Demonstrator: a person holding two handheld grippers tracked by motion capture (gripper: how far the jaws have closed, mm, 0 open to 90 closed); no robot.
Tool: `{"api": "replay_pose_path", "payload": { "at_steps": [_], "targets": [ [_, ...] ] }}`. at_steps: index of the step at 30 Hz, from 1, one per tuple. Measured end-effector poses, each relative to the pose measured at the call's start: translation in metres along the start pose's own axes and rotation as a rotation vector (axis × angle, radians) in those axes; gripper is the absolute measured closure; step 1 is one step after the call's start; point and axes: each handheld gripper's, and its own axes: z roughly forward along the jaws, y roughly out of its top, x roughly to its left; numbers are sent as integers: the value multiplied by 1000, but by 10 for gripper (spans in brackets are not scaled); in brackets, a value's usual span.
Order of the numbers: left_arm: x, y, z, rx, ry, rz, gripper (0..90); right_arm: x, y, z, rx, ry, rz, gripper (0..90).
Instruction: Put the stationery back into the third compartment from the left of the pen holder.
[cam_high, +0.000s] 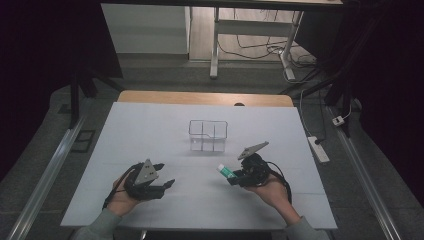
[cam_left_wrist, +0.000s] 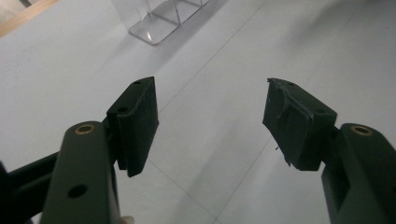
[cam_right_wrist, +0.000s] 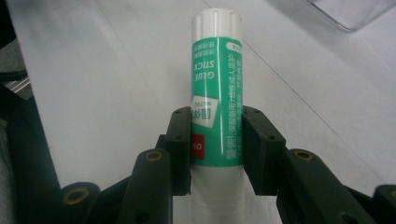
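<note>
bin (cam_high: 208, 135): clear, divided, mid-frame on the table (cam_high: 150, 130), nothing visible inside | right gripper (cam_high: 231, 176): jaws clamped on glue stick (cam_high: 224, 171), lower right of centre, well short of bin | left gripper (cam_high: 162, 176): lower left, jaws wide apart, holding nothing

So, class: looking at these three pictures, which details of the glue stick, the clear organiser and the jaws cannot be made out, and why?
- Glue stick: its base is hidden between the right gripper jaws and cut by the bottom edge of the right gripper view.
- Its label is too small to read in the high view.
- Clear organiser: cut off by the top edge in the left gripper view, so its compartments cannot be counted there.
- Left gripper: dark, jaw pads indistinct in the high view.
</note>
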Motion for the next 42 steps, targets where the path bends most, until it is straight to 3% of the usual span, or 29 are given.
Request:
{"api": "replay_pose_path", "payload": {
  "at_steps": [15,28,42],
  "targets": [
    [-12,15,13,-2,-12,60,319,9,23,17,26,35,-32,650],
    [-24,29,25,5,-34,136,295,14,37,27,57,65,-41,650],
    [-30,36,37,23,-49,158,268,19,45,41,108,94,-60,649]
  ]
}}
